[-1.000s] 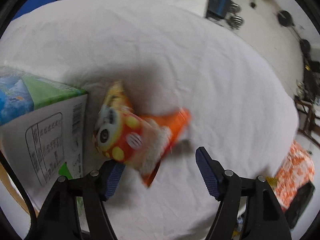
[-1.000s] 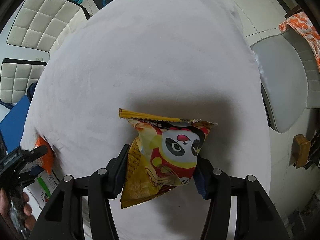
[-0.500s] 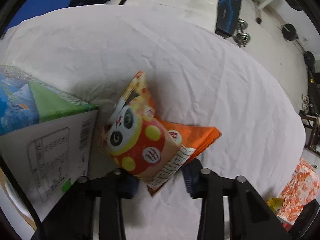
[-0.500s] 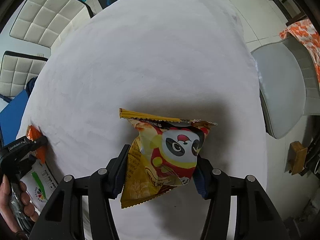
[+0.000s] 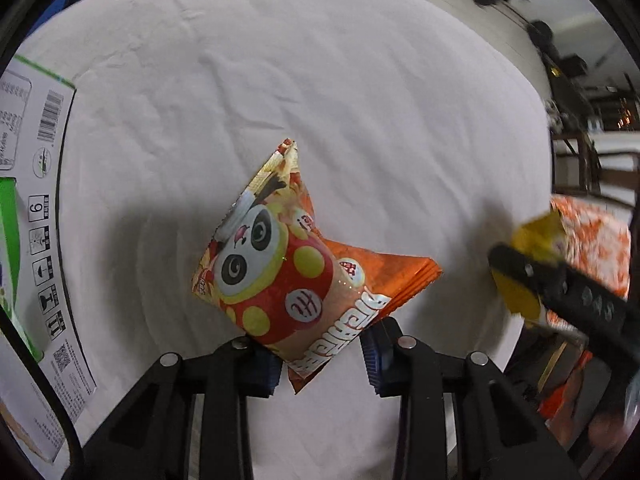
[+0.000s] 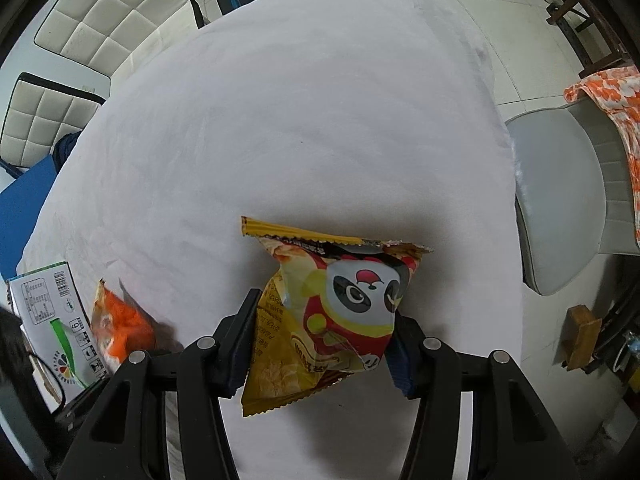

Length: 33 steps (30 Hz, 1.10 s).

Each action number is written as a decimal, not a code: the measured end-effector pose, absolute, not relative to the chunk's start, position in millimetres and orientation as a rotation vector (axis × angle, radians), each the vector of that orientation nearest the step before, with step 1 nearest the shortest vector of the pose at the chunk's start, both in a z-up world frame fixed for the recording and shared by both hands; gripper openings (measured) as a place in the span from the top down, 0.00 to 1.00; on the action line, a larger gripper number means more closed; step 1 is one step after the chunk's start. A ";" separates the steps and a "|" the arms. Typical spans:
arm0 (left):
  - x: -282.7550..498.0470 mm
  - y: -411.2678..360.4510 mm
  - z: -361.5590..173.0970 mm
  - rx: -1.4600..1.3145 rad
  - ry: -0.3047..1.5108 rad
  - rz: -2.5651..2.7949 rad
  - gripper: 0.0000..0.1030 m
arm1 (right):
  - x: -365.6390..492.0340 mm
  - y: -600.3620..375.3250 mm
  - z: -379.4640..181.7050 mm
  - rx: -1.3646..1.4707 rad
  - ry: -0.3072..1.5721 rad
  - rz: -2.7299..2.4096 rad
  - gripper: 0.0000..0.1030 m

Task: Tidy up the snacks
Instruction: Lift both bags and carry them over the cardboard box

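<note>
left wrist — orange snack bag [image 5: 304,276] now lifted

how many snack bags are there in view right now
2. The orange snack bag is pinched in the left claw, beside the white carton. The yellow snack bag is clamped in the right claw above the tablecloth. Others may lie out of view.

A round table [image 6: 320,128] covered with a creased white cloth [image 5: 340,92] carries everything here. A printed cardboard box [image 5: 28,216] with a green stripe, a barcode and handling symbols stands on the cloth at its left edge; in the right wrist view the same box [image 6: 48,320] sits at the lower left of the table. The rest of the cloth shows only wrinkles and soft shadows.
</note>
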<state>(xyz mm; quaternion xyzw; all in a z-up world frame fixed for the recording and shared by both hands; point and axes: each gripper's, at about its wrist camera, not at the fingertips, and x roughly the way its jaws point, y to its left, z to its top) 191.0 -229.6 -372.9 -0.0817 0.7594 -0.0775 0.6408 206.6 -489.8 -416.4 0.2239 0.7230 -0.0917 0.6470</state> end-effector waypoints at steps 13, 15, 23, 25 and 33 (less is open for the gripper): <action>170.4 -225.5 -288.0 0.018 1.483 -0.288 0.71 | 184.4 -459.4 -369.3 0.385 1.554 -0.141 0.45; 171.7 -231.9 -282.8 0.049 1.438 -0.300 0.71 | 178.7 -451.1 -352.5 0.362 1.526 -0.124 0.45; 158.2 -205.0 -240.3 0.093 1.288 -0.355 0.71 | 160.5 -391.3 -264.9 0.269 1.398 -0.048 0.45; 152.7 -185.7 -224.7 0.073 1.268 -0.360 0.71 | 152.2 -368.8 -244.4 0.252 1.374 -0.018 0.45; 138.7 -81.8 -178.8 0.029 1.218 -0.316 0.71 | 128.3 -240.6 -197.3 0.233 1.319 0.125 0.45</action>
